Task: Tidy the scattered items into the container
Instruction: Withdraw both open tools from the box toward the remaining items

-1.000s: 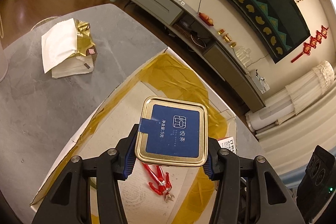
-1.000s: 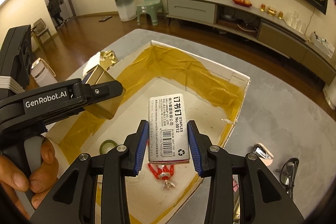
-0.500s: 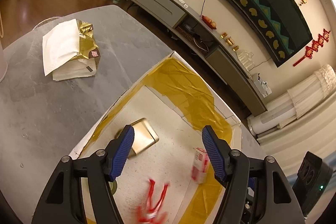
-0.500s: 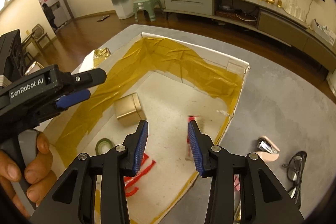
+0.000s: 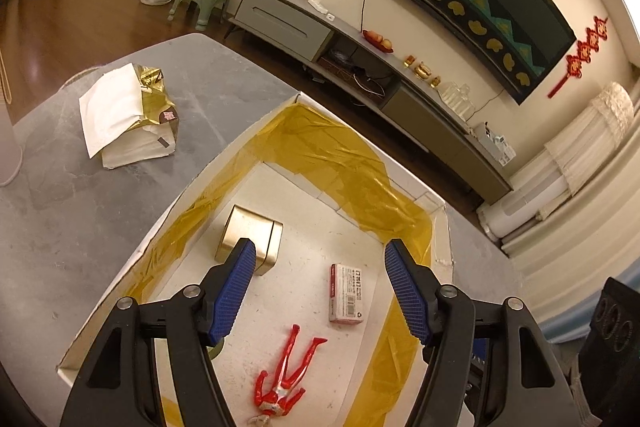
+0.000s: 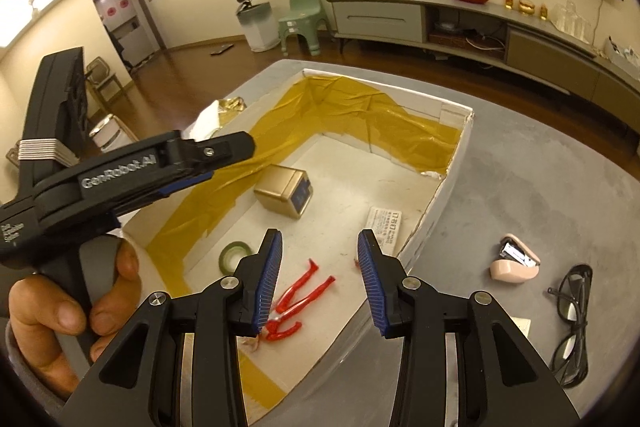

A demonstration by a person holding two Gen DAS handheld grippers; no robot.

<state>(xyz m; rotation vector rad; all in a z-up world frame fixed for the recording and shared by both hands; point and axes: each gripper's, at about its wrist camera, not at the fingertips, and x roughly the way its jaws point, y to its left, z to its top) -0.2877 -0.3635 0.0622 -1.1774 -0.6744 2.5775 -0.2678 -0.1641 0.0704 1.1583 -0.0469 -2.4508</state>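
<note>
The white box (image 6: 448, 187) stands open at the top, so a gripper can drop straight in. On its floor the gold tin (image 6: 285, 195), staple box (image 6: 386, 229), red figure (image 6: 298, 301) and green tape roll (image 6: 235, 254) lie apart, with bare floor between them and toward the far corner. The left gripper (image 6: 224, 157) juts over the left wall. Right of the box, open grey table (image 6: 540, 163) surrounds a stapler (image 6: 515, 263) and glasses (image 6: 570, 319).
</note>
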